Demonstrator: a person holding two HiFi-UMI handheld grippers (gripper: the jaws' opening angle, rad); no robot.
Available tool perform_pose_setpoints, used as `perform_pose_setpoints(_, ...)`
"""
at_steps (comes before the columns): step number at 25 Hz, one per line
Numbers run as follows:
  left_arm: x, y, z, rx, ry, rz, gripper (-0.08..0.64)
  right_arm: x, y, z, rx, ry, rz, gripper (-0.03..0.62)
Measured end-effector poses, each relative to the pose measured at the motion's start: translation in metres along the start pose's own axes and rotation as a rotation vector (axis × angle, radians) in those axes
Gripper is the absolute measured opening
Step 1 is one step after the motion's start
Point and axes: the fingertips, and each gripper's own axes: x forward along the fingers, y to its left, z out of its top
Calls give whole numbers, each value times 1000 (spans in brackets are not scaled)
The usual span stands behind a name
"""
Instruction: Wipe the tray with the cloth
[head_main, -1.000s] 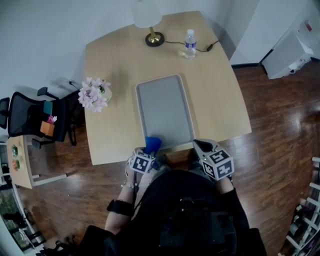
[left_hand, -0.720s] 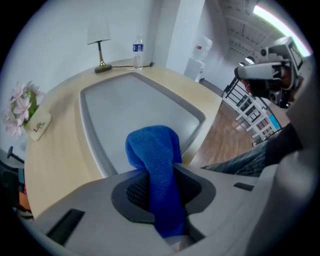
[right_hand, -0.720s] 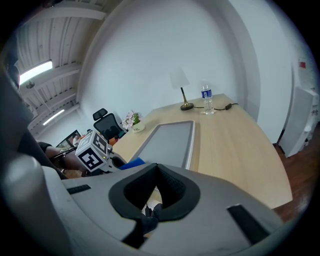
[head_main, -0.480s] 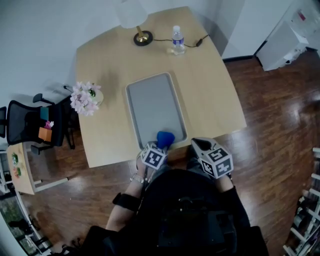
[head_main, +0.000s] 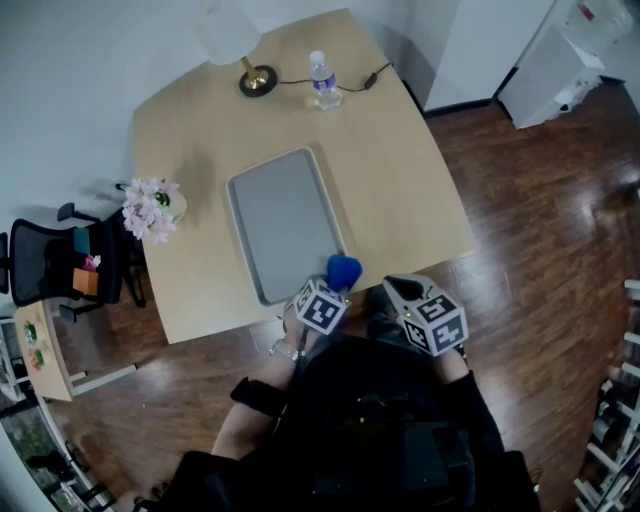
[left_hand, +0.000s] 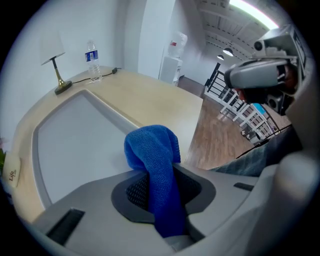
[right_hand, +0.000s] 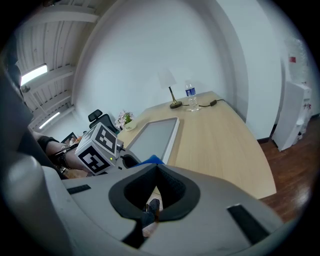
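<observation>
"Left gripper view: what are the jaws doing?"
"The left gripper (left_hand: 160, 186) pinches the blue cloth (left_hand: 152, 150), with the free end bunched above the pads."
"And in the head view?"
"The cloth sits just below centre, at the grey tray's (head_main: 275, 215) lower right corner. The right gripper (head_main: 398, 290), lower centre, has its fingers pressed together, empty, just off the table's (head_main: 400, 180) edge."

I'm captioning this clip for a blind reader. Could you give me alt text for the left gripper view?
The left gripper clamps a blue cloth by the near end of a grey tray on a light wooden table. A lamp and a water bottle stand at the table's far edge.
</observation>
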Motion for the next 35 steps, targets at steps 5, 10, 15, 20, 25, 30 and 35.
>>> perform_pose_setpoints(5,10,-11,20,50,30,55,100,-8,-19,5,-22,-11,22,6)
perform_pose_setpoints(10,9,-13,21,33,60,82,101,-12,-30,13,-20,-35,69,6)
perform_pose_setpoints(15,11,-12,19,27,93,112,101,1,-29,12,-6,-27,125,6)
perform_pose_setpoints(20,9,-12,13,-42,88,33,100,16,-28,19,1,-13,134,6)
perform_pose_setpoints(25,-24,30,60,-161,-101,34,100,21,-38,31,31,-10,88,6)
perform_pose_setpoints(30,-24,128,139,-252,-213,110,100,21,-50,43,50,-2,29,6)
perform_pose_setpoints(35,-7,214,191,-376,-221,170,100,26,-49,67,33,7,-7,6)
